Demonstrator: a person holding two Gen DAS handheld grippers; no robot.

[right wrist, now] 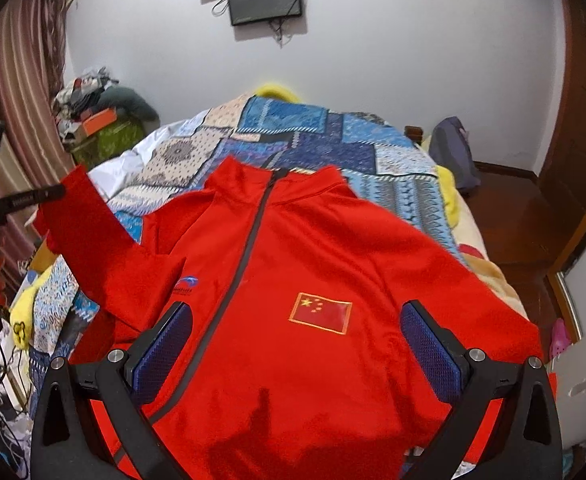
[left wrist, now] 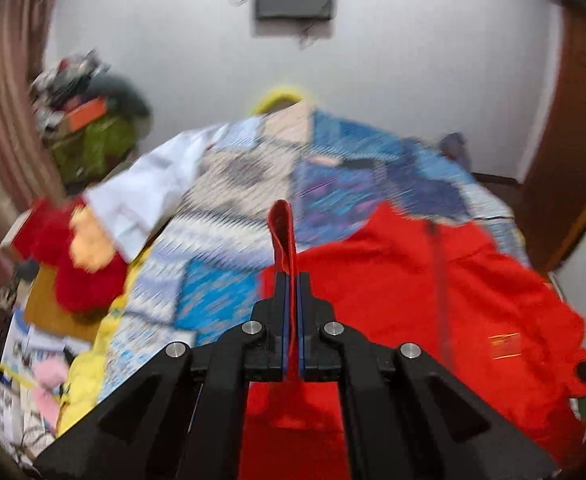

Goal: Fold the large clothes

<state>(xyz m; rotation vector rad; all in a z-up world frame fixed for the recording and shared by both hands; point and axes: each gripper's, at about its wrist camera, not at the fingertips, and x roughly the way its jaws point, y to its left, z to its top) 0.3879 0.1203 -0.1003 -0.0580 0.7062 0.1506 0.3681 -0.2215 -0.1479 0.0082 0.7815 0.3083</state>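
Red fabric of the jacket (right wrist: 313, 280) lies spread, front up, on the patterned quilt (right wrist: 317, 136) covering the bed. The left tool (left wrist: 291, 280) is pressed together, pinching its sleeve (left wrist: 283, 236) and lifting it off the bed. The right tool (right wrist: 295, 336) hangs spread wide above the chest.

Your left black two-finger gripper (left wrist: 292, 280) has its blue-padded jaws pressed nearly together, pointing toward 12 o'clock, pinching a thin fold of red fabric that sticks up past the tips. That view is blurred, so the exact bite is hard to judge. Your right black two-finger gripper (right wrist: 295, 338) stands spread wide, its blue textured pads (right wrist: 165, 350) at about 9 and 3 o'clock, gripping nothing. In the right wrist view your left gripper (right wrist: 33, 196) shows at 9 o'clock, raised.
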